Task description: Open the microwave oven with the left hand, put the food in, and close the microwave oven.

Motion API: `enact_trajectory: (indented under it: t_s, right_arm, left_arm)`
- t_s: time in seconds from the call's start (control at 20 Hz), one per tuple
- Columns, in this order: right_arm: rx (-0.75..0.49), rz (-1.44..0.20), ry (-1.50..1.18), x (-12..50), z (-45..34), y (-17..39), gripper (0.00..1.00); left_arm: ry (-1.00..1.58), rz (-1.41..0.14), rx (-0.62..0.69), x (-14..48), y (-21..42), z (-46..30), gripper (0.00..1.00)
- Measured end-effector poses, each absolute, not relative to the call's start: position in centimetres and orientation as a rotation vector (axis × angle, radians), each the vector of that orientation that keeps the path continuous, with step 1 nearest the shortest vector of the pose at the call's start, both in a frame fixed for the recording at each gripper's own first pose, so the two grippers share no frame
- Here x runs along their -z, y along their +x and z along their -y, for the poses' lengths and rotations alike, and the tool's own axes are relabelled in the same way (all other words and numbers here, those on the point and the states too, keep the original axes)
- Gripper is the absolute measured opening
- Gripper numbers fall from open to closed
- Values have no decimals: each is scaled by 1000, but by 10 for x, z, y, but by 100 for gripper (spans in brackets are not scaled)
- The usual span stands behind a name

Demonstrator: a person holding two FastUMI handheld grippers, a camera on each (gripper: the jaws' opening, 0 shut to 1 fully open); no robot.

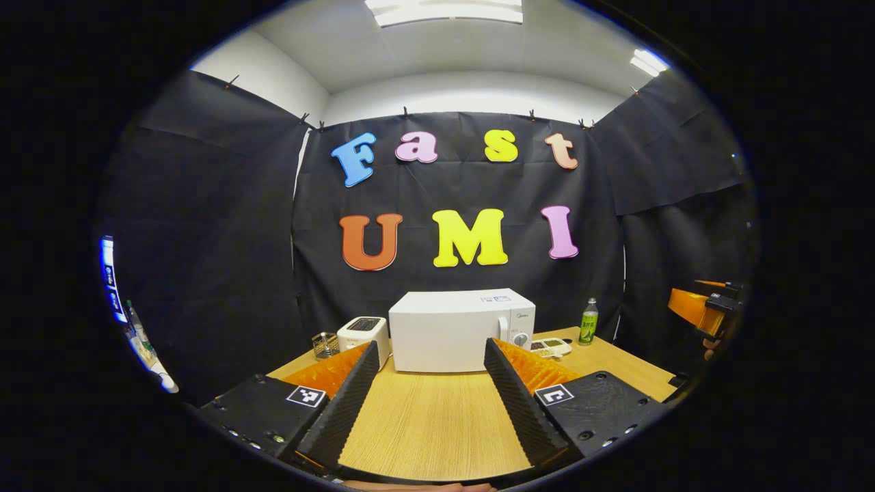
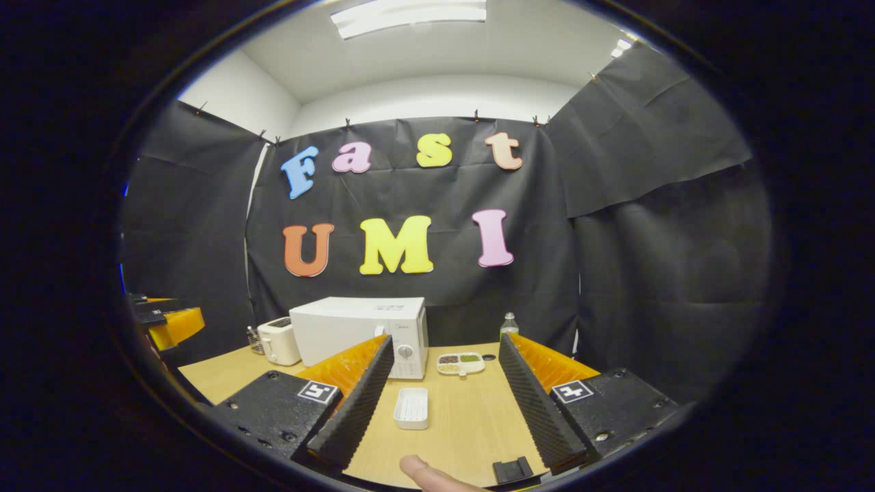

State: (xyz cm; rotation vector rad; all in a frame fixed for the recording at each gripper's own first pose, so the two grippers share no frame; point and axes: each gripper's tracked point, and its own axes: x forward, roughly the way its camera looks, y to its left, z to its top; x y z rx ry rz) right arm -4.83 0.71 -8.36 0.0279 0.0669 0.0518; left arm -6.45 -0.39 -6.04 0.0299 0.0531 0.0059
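Microwave oven sits at the back of the wooden table, door shut, a white toaster just beside it on one side and the food tray with its small compartments just beside it on the other. The left gripper hangs back from the oven with its fingers spread wide apart and nothing between them, lined up roughly on the door's front. The right gripper is likewise apart and empty, pointing at the compartment tray, with a small white ribbed dish lying nearer on the table. Opening comes first, I'd say: the left needs to travel in toward the door's edge beside the control knobs (no handle is clear from here) and pull along the hinge's arc. A green bottle stands well apart, so the swing looks free.
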Motion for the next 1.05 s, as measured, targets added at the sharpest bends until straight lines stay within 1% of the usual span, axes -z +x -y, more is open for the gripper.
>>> enact_trajectory:
  t_s: [0.35, 0.5, 0.7, 1.05]
  right_arm:
    - [-62, -72, 17, 88, -11, -46, 98]
    - [-104, -31, 3, 75, -21, -54, 98]
    - [-94, 7, -42, 65, -21, -60, 98]
    - [-94, -2, -56, 61, -31, -58, 99]
  left_arm:
    - [20, -77, 1, 68, -63, 4, 95]
    - [21, -69, -9, 64, -64, -2, 95]
    - [21, -62, -7, 59, -66, -2, 95]
    - [21, -73, 10, 60, -66, 3, 95]
